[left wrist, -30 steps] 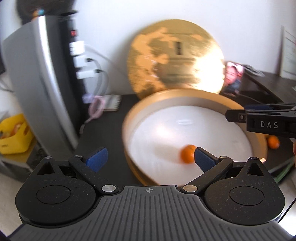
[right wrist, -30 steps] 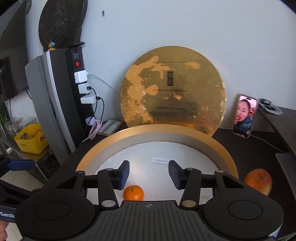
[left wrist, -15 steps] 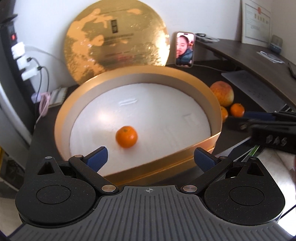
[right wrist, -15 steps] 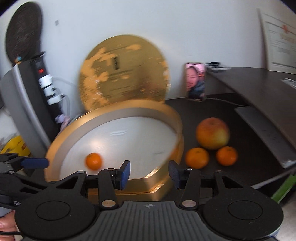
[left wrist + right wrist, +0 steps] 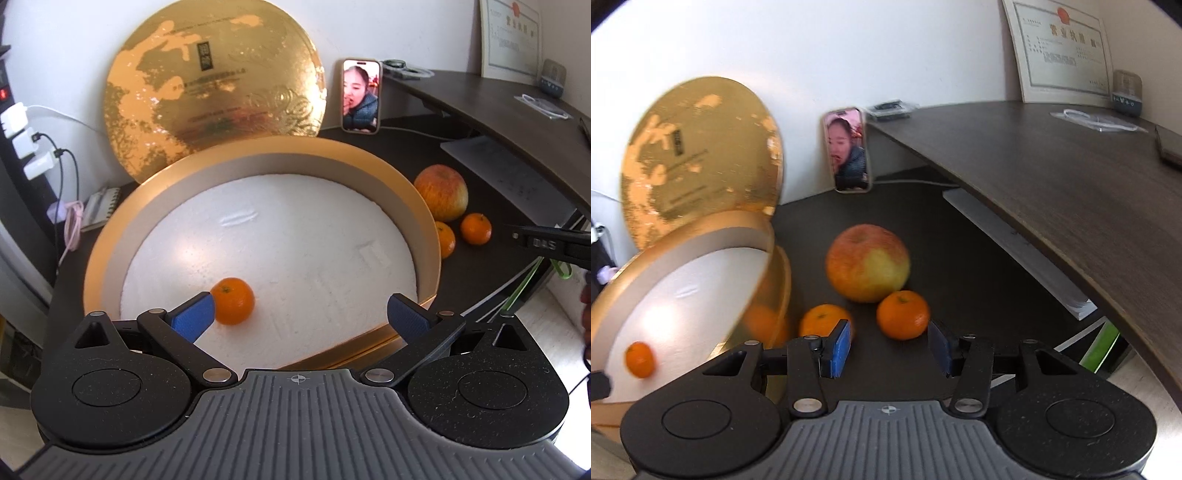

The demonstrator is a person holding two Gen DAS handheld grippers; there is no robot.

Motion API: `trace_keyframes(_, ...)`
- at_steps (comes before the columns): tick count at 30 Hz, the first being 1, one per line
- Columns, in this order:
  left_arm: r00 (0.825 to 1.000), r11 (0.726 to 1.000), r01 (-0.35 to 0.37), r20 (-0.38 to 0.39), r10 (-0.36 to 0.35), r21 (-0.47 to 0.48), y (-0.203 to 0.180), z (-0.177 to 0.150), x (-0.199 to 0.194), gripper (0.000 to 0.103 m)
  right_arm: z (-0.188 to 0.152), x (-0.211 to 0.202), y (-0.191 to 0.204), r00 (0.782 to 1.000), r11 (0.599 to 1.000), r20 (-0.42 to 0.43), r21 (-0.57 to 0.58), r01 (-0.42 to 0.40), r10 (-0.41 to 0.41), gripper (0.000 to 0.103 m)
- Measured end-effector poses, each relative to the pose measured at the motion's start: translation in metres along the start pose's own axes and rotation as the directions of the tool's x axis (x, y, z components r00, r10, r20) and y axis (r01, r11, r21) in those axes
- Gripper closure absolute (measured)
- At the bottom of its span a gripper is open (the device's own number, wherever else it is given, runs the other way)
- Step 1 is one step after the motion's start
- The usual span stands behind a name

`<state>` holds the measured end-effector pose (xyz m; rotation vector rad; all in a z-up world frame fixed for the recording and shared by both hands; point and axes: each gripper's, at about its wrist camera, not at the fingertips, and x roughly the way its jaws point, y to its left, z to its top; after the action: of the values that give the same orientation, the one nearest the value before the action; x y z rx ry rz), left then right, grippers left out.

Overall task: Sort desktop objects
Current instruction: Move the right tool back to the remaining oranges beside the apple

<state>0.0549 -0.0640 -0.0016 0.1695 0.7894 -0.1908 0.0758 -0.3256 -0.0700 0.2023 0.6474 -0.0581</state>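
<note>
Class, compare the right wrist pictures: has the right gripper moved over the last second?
Yes. The right gripper has swung right, away from the gold tray, which now sits at the left edge; the apple and loose tangerines lie ahead.

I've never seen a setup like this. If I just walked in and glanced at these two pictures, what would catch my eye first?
Probably the big round gold box with its white lining, holding a single tangerine near the open left gripper. Behind it a shiny gold lid leans on the wall, with a lit phone propped beside it. To the box's right, on the dark desk, an apple sits with two more tangerines in front of the open right gripper.
</note>
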Motion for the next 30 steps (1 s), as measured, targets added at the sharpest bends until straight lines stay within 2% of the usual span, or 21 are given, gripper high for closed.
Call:
trace_keyframes(5, 1.000, 1.000, 0.007, -0.019, -0.006, 0.026, -0.011, 0.001, 0.007, 0.001, 0.004, 0.030, -0.001, 0.999, 1.000, -0.031, -0.003, 0.019, -0.019, 0.055)
trace_keyframes(13, 0.999, 1.000, -0.013, -0.039, 0.013, 0.017, -0.009, 0.002, 0.014, 0.001, 0.009, 0.059, 0.003, 0.998, 1.000, -0.056, -0.029, 0.008, -0.009, 0.055)
trace_keyframes(22, 0.999, 1.000, -0.017, -0.045, 0.017, 0.001, -0.006, 0.003, 0.016, 0.001, 0.014, 0.077, 0.007, 0.995, 0.999, -0.089, -0.043, 0.033, -0.037, 0.054)
trace_keyframes(30, 0.999, 1.000, -0.016, -0.047, 0.015, -0.020, 0.003, -0.002, 0.013, 0.001, 0.013, 0.077, 0.010, 0.992, 0.997, -0.104, -0.052, 0.064, -0.069, 0.058)
